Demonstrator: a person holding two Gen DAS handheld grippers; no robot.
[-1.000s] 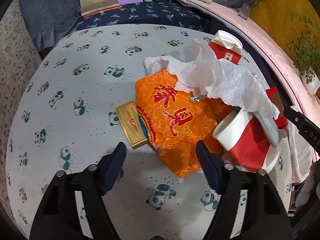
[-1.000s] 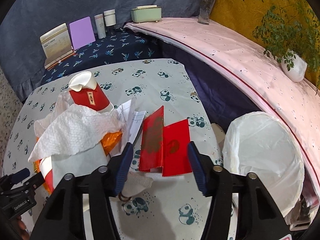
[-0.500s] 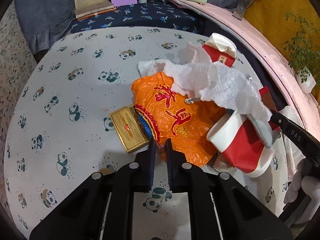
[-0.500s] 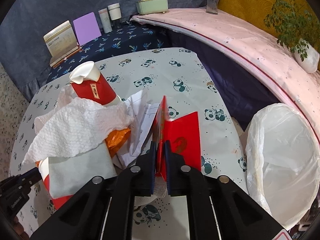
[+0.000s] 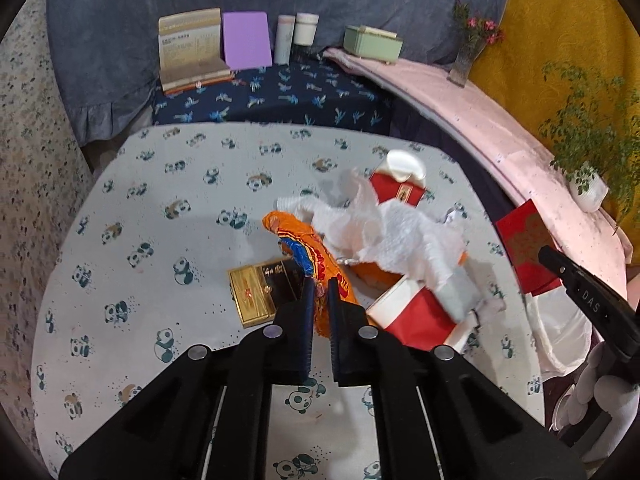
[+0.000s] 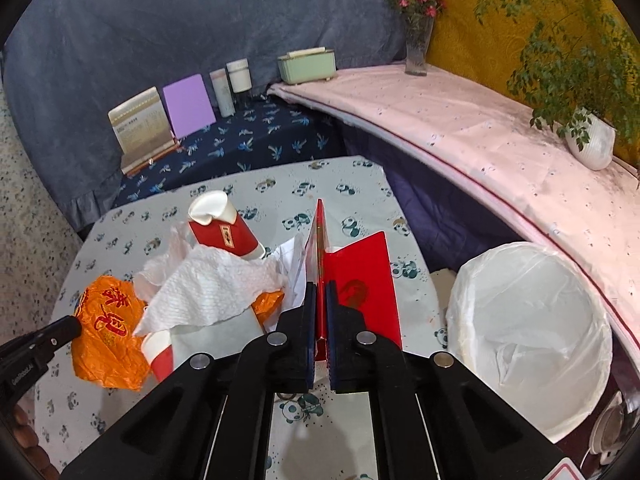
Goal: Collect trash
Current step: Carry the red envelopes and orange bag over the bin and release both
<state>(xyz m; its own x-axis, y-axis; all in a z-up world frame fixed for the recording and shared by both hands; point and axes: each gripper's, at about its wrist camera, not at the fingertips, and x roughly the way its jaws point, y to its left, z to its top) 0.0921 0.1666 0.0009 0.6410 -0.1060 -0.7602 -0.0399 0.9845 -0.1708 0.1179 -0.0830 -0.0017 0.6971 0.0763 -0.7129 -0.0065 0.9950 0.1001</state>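
Note:
My left gripper [image 5: 319,282] is shut on the orange plastic bag [image 5: 320,256] and lifts its near edge off the panda tablecloth; the bag also shows in the right wrist view [image 6: 106,308]. My right gripper [image 6: 320,286] is shut on a red envelope [image 6: 360,280] and holds it above the table; the envelope also shows in the left wrist view [image 5: 528,248]. A white paper towel [image 5: 400,232] lies over two red and white paper cups [image 5: 404,184] [image 5: 416,316]. A gold box [image 5: 256,292] lies beside the bag.
A bin with a white liner [image 6: 528,332] stands right of the table. Behind the table are books [image 5: 192,48], a purple card [image 5: 246,44], bottles [image 5: 296,36] and a green box [image 5: 372,46]. A pink shelf [image 6: 460,128] holds a vase and a potted plant [image 6: 592,144].
Both grippers closed, the left on the orange bag and the right on the red envelope. Both have since lifted, raising the bag's edge and carrying the envelope up off the table.

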